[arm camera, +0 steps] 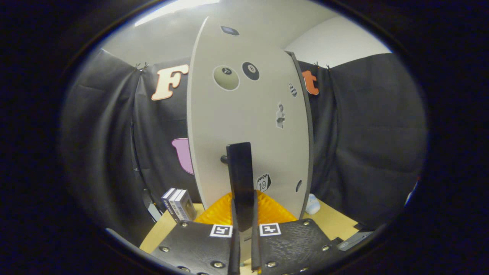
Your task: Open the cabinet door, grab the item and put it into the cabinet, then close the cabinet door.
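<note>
My gripper (243,225) is clamped on a flat black item (240,183) at centre frame, upright before the white cabinet door (244,126). Small boxes (177,204) sit lower left on the table (332,221).

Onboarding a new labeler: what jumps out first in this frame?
The tall white cabinet door, stickered, stands right ahead. The gripper has its jaws closed on the door's black handle, which rises between the fingers. An orange mat lies on the wooden table at the door's foot, with a small box off to one side.
</note>
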Tool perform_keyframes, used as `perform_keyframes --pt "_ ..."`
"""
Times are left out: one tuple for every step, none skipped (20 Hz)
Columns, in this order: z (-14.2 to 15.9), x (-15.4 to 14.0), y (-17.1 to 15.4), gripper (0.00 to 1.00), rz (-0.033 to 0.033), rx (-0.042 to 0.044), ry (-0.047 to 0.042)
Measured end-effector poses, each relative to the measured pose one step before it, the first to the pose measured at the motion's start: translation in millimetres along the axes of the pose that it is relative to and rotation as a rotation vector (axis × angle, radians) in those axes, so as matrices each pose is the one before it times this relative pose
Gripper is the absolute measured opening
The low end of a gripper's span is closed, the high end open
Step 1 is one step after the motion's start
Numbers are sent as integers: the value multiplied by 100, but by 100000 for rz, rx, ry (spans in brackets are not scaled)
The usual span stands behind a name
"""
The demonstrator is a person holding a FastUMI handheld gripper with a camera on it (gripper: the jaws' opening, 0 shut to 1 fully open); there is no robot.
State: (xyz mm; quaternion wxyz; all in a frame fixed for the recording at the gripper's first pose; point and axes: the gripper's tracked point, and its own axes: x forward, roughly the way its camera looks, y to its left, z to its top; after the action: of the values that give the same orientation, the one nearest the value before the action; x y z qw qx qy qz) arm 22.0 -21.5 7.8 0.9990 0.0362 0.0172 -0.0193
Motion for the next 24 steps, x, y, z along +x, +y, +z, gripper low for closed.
perform_keyframes --pt "60 -127 -556 11 -881 -1126 113" --pt "145 -499 -617 11 -703 -1002 -300" --pt "-293 -435 -687 11 -866 -492 1162" --pt "131 -484 -814 11 -1188 176 -477" --pt "44 -490 -1080 11 -1698 269 247" --pt "251 -499 -1209 11 -2061 898 -234" --pt "-42 -513 -1443 11 -2461 364 27" --pt "182 -456 -1677 11 -2933 151 -833" --pt "104 -465 -1754 11 -2957 451 29" --pt "228 -255 -1524 11 -2556 36 -711" --pt "25 32 -1430 11 -2004 -643 208" --pt "200 -64 -1389 10 -2074 -277 -656" --pt "446 57 -1348 10 -1571 -80 -824" --pt "472 250 -964 10 -203 486 -959" --pt "-13 69 -706 10 761 210 -17" --pt "-16 47 -1001 7 671 -496 528" --pt "42 196 -740 2 2014 -602 173" --pt "178 194 -653 2 2612 -190 116" --pt "93 376 -677 2 2815 -813 107" --pt "2 222 -755 2 2294 -1522 -260" --pt "36 257 -795 2 1958 -661 -445" --pt "85 213 -673 2 2403 777 -138" --pt "32 288 -874 2 2672 1572 -230" --pt "102 149 -874 2 2347 1636 276"
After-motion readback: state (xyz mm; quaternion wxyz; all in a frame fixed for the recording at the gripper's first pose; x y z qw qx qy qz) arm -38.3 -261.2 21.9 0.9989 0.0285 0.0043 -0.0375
